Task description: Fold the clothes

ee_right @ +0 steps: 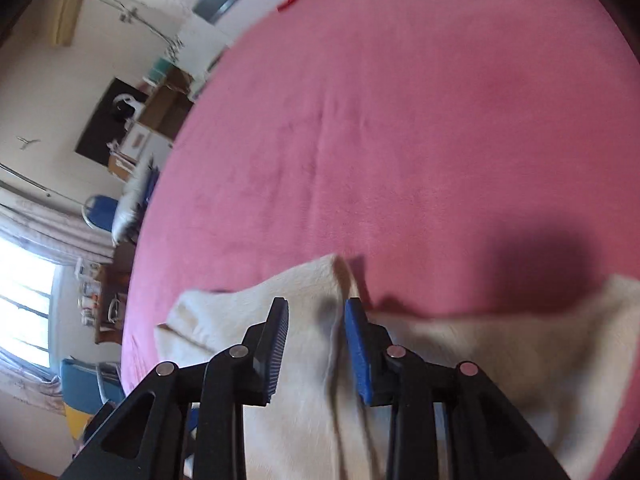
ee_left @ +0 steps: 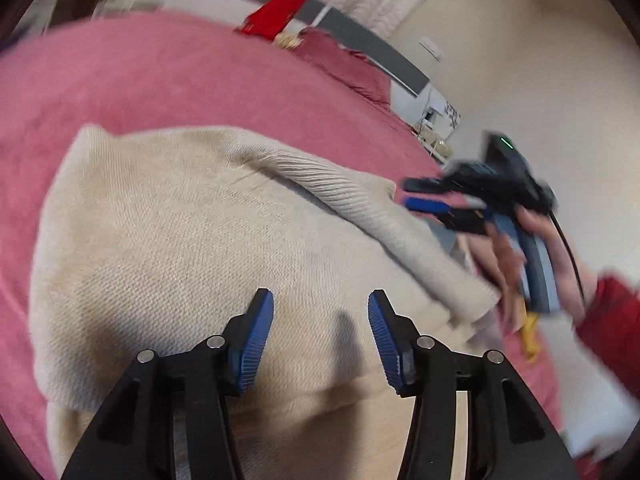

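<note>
While both tools hang parted and empty: pink bedspread, cream knit sweater beneath them.
Left gripper, right gripper hold nothing; risk: pinching one layer only would let the loose fold slump.

Count: one sweater, one bedcover, one pillow, one red cloth, two grippers.

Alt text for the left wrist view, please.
The left gripper, jaws open and empty, hovers over a cream knit sweater on a pink bedspread. At right, blurred, a hand holds the right gripper at the sweater's edge.
</note>
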A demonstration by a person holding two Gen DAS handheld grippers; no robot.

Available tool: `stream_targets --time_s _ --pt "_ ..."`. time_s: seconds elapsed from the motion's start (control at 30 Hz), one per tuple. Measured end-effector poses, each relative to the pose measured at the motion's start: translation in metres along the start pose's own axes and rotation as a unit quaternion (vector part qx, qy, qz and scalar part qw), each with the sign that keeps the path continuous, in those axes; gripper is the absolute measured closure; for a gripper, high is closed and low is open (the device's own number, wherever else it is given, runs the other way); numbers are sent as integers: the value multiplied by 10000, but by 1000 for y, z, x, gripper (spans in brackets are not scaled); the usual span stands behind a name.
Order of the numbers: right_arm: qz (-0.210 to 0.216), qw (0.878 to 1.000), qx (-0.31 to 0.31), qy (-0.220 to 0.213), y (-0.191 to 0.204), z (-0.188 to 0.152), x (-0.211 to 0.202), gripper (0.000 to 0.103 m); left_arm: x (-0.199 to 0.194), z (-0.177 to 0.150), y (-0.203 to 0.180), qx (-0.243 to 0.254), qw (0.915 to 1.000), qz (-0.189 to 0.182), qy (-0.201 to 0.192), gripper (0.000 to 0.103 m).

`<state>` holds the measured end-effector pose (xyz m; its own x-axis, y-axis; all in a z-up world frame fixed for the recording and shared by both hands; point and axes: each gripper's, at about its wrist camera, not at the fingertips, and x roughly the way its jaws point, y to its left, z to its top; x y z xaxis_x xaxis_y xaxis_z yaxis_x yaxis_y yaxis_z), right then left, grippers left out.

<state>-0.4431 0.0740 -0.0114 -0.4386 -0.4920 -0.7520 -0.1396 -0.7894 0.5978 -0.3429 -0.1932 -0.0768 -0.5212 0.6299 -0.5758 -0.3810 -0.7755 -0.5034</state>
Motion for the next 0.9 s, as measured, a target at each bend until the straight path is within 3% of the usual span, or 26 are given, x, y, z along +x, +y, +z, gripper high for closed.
stream_targets --time_s 0.07,0.1,0.23,0.33,0.37,0.43,0.5,0.53,0.6,0.67,0.77,0.83,0.9 --pt "40 9999 7 151 -1 6 20 77 -5 -6 -9 302 9995 64 -24 36" --pt "152 9999 -48 58 2 8 21 92 -8 -8 -12 379 9992 75 -39 30" --pt "464 9935 -919 -483 48 -5 -7 96 -28 -12 -5 195 9993 237 -224 29" --pt "815 9745 -2052 -394 93 -54 -28 96 -52 -17 13 -311 9974 492 -420 29" --pt "927 9624 -2535 -297 108 -79 -33 96 -62 -19 19 -433 9961 560 -524 29" --pt "697 9362 -3443 93 131 -141 -26 92 -85 -28 32 -748 9907 783 -821 29" --pt "514 9252 -3711 597 127 -186 -11 80 -104 -35 42 -1049 9841 957 -1068 29" --pt "541 9239 -3681 888 121 -205 -5 80 -111 -39 46 -1198 9806 1041 -1147 27" --pt "605 9272 -3490 1221 106 -238 -2 80 -115 -42 48 -1397 9772 1131 -1127 26" --pt "682 9447 -3086 874 81 -245 -24 80 -120 -43 45 -1442 9760 1147 -1162 26" --pt "256 9805 -1946 -28 42 -225 -58 78 -110 -24 24 -1149 9786 1123 -1284 25" --pt "-231 9907 -1252 -475 12 -204 -75 73 -94 -8 11 -858 9824 1127 -1218 22" --pt "-353 9957 -644 -573 -19 -181 -81 73 -70 10 -3 -529 9864 1168 -1030 22"
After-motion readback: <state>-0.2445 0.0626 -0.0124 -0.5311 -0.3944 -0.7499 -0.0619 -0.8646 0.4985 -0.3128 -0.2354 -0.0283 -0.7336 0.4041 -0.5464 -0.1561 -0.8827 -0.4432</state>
